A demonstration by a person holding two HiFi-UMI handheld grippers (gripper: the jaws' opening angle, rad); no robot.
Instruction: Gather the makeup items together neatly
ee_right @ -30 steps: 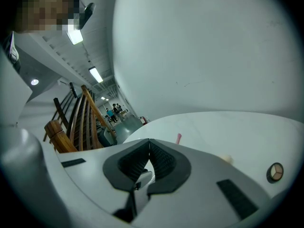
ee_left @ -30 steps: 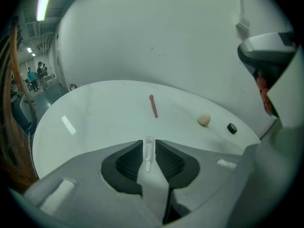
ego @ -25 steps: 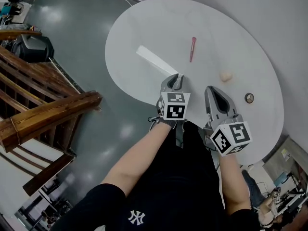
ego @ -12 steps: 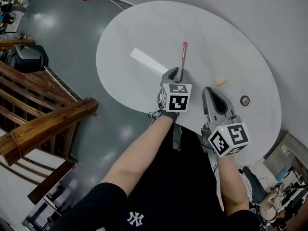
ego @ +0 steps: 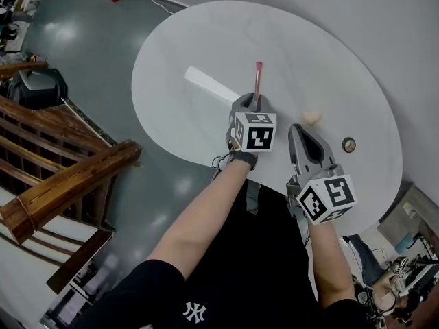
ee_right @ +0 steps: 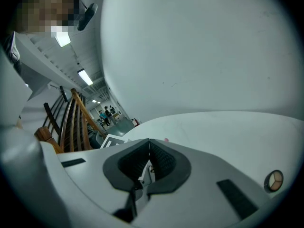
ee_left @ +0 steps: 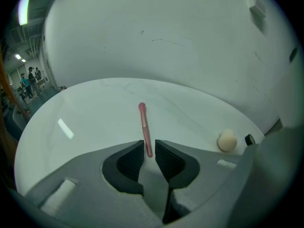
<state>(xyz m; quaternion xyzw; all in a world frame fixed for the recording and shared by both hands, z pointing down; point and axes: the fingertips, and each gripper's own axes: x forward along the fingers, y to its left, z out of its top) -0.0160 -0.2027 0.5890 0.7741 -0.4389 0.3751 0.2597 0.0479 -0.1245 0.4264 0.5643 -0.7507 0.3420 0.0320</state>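
Forward across the round white worktop (ego: 199, 40) is where the left tongs (ego: 255, 102) have travelled over the last second, and they now reach the near end of the pink makeup brush (ego: 257, 79). In the left gripper view those tongs (ee_left: 148, 151) stand apart, with the handle tip of the brush (ee_left: 144, 126) lying between them and apparently not yet pinched. The right tongs (ego: 300, 128) hang lower right of centre, closed together on nothing (ee_right: 148, 144). Right of the brush lies a beige makeup sponge (ego: 311, 117), and further right a small round compact (ego: 349, 144), all well apart. The step in hand looks like picking up the brush. Next, the left tongs should close on the handle, lift it and carry it over beside the sponge.
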